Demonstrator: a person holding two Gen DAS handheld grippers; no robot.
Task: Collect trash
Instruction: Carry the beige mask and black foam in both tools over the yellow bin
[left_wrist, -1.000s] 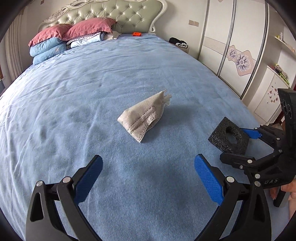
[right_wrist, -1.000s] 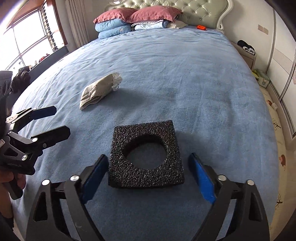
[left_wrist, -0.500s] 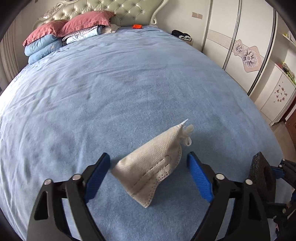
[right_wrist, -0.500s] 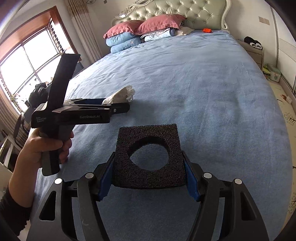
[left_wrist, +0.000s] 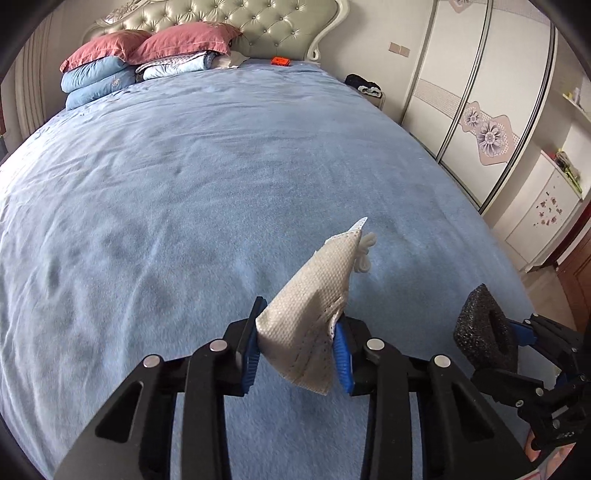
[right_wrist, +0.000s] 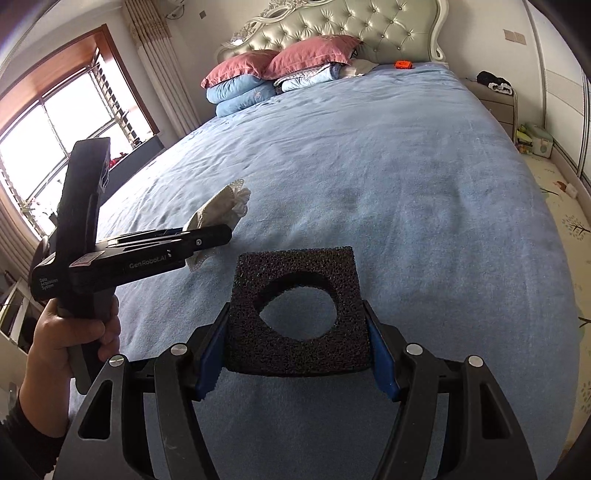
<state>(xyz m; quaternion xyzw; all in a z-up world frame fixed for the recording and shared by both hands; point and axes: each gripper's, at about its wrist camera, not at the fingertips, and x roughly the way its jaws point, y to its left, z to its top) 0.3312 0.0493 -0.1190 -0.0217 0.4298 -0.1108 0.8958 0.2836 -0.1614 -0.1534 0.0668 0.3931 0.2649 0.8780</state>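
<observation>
Wide blue bed (left_wrist: 184, 206) lies bare beyond left hand-held gripper (left_wrist: 297, 349) closing on mask (left_wrist: 314, 314), right hand-held gripper (right_wrist: 297, 347) pinching foam (right_wrist: 299, 306).

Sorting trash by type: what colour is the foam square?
Black foam square, seen best in the right wrist view.

On the black body of the left tongs (right_wrist: 207, 236), seen from the right wrist view, white lettering reads "GenRoboLAI" or close to it; the last letters are hard to make out. Near the handle end of the same body, smaller white print in three lines reads "Data Acquisition System". A small pale sticker sits on top of that body, its print too small to read. In the left wrist view, the right tongs (left_wrist: 517, 332) carry a short white marking, seen upside down and unreadable.
</observation>
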